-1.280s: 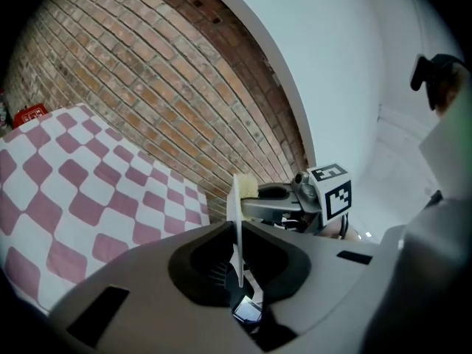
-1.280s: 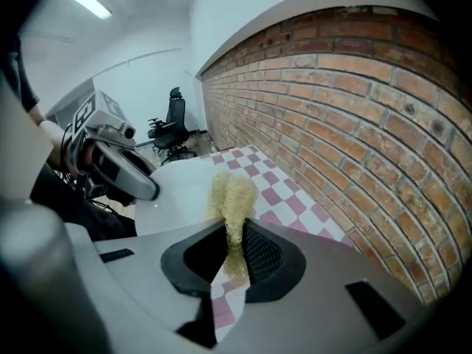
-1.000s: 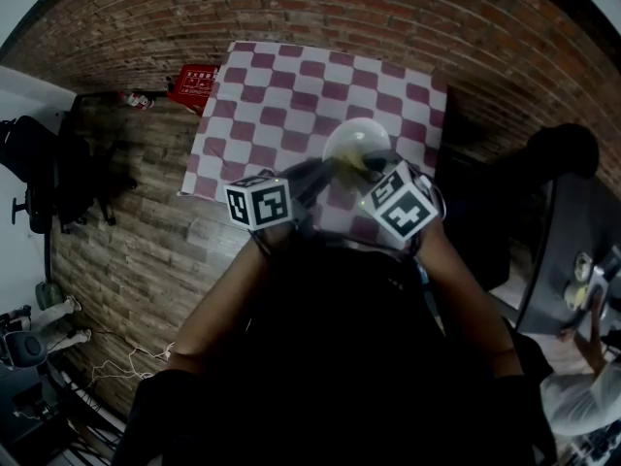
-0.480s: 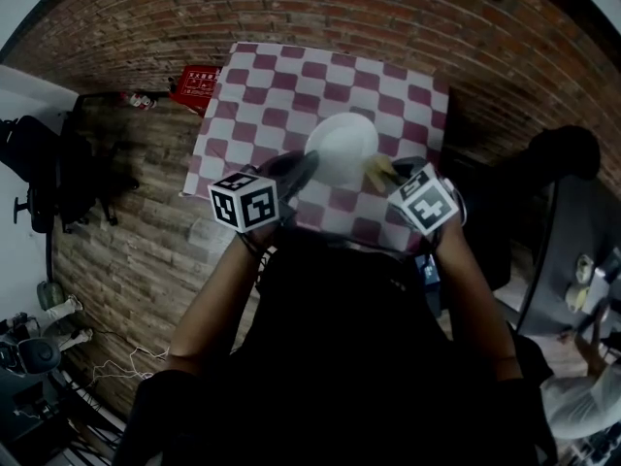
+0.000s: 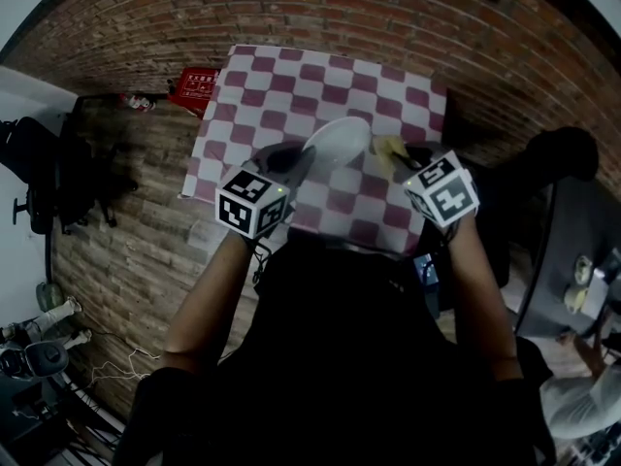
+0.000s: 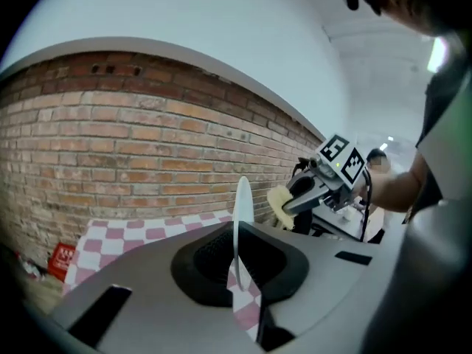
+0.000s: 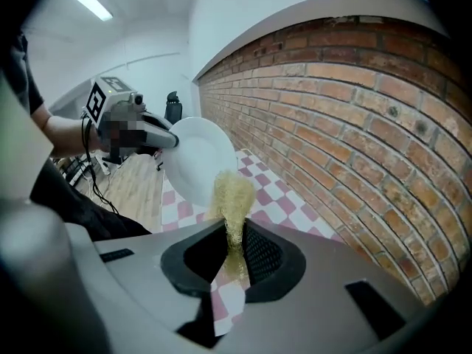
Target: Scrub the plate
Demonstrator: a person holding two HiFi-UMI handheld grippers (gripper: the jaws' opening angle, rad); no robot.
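My left gripper (image 5: 296, 160) is shut on the rim of a white plate (image 5: 335, 144) and holds it tilted above the checkered tablecloth (image 5: 291, 85). From the left gripper view the plate (image 6: 241, 212) stands edge-on between the jaws of the left gripper (image 6: 237, 260). My right gripper (image 5: 403, 153) is shut on a yellow scrubber (image 5: 388, 147), just right of the plate and apart from it. In the right gripper view the scrubber (image 7: 232, 198) sticks up from the right gripper (image 7: 234, 253), facing the plate (image 7: 198, 161).
The red-and-white cloth covers a small table against a brick wall (image 5: 388, 8). A red box (image 5: 194, 83) lies on the wood floor at the left. A dark chair (image 5: 39, 173) stands far left, and a dark table (image 5: 572, 250) at the right.
The two grippers have drawn apart. The plate has risen and swung left and away, tilting more edge-on. The right gripper with the scrubber has moved right, off the plate.
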